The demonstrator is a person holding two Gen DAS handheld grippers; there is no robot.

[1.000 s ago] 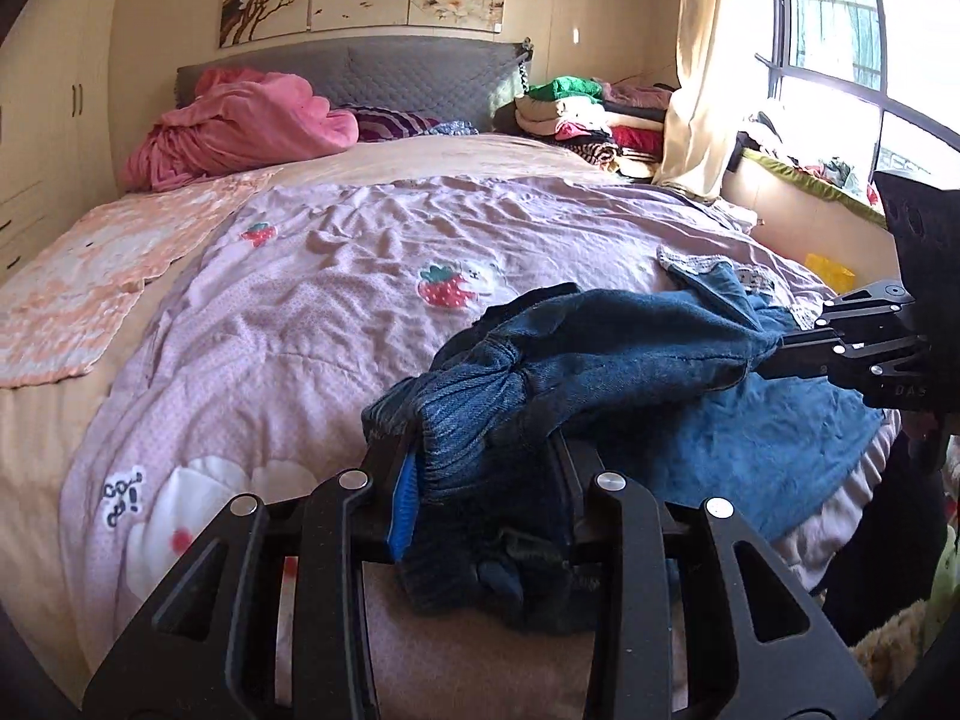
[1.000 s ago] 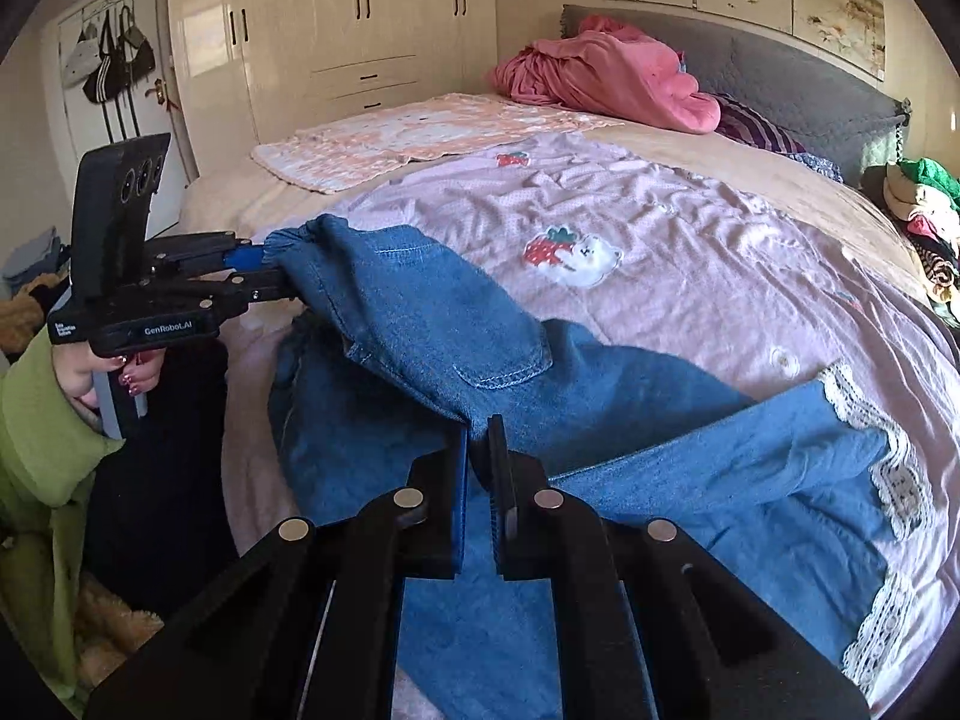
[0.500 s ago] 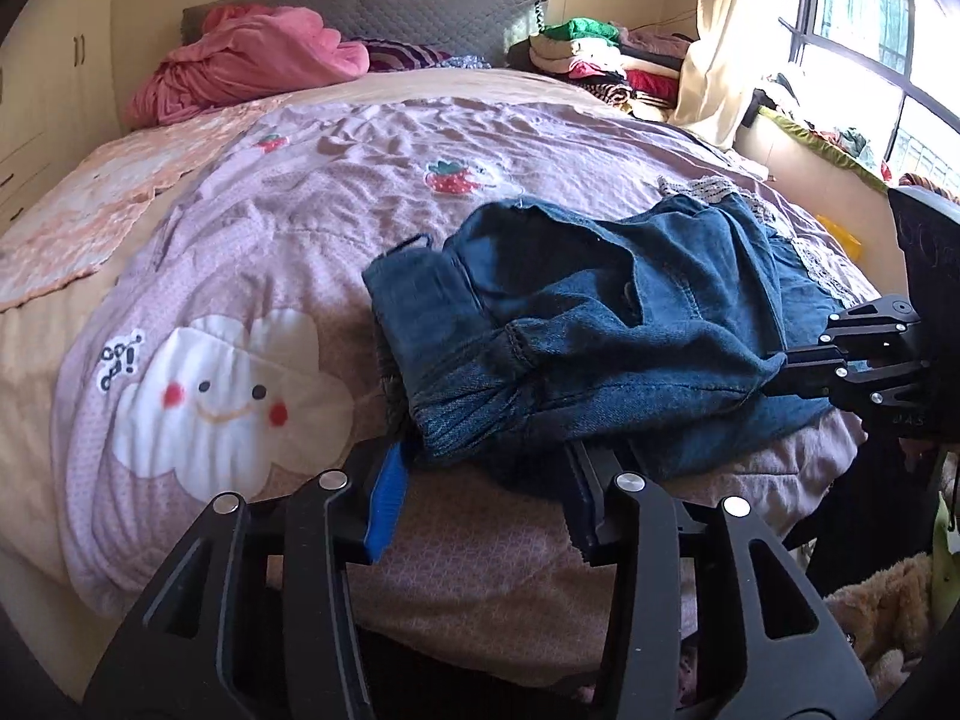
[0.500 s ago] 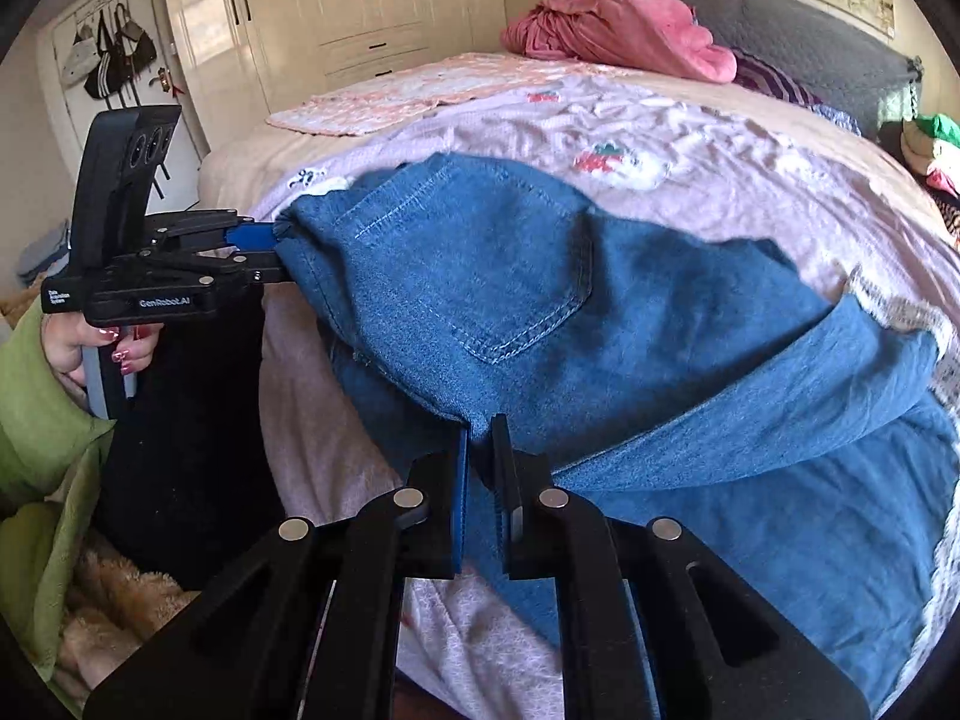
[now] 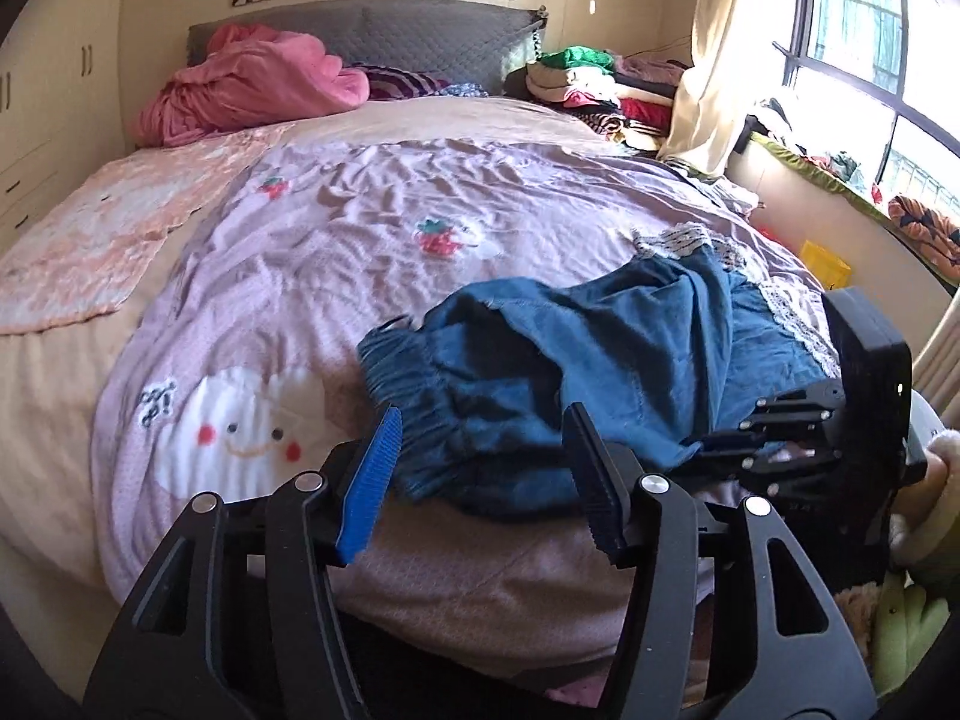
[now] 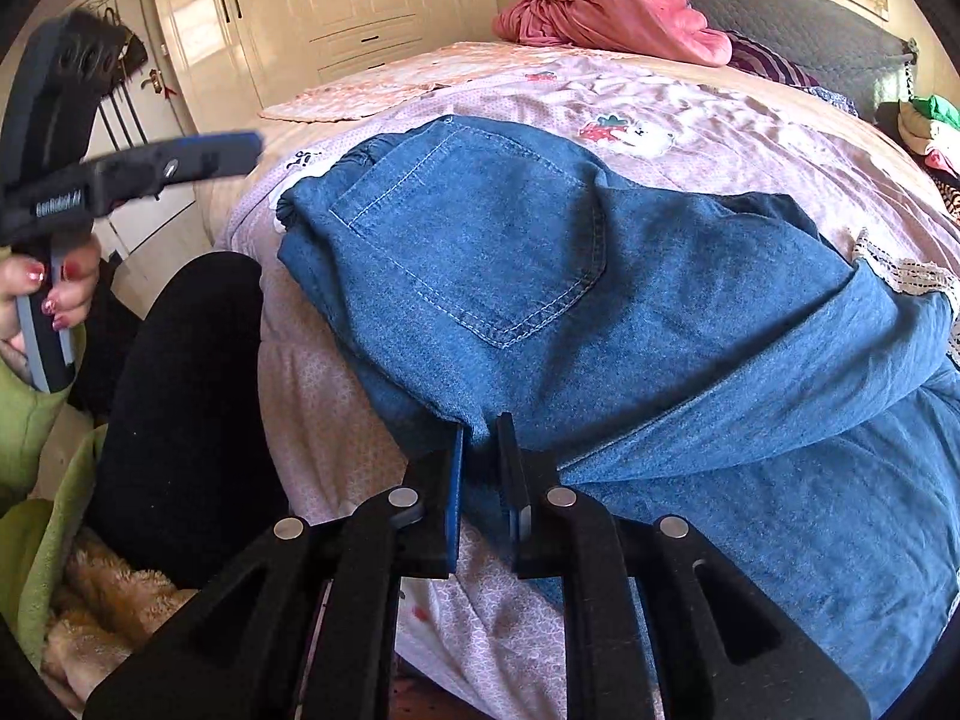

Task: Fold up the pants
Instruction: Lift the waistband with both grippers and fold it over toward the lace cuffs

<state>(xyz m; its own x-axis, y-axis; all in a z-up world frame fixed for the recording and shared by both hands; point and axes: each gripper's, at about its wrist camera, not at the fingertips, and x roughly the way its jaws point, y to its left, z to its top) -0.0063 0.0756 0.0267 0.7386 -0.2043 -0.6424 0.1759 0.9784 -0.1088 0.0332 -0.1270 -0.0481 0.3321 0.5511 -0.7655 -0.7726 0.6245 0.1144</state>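
Now pants [image 6: 600, 312] near bed edge [image 6: 312, 438], seemingly bunched

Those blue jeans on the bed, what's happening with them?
A person is folding the blue jeans on the pink quilt using two handheld grippers. The left gripper has just been opening and now stands open, its fingers clear of the waistband. The right gripper has denim between its fingers; its jaws have just been easing apart. The jeans lie doubled over.

Blue denim pants [image 6: 540, 276], folded over, rumpled, back pocket uppermost; elastic waistband at 10 o'clock, lace-trimmed hems at 3 o'clock, on bed [image 5: 360, 228] edge.
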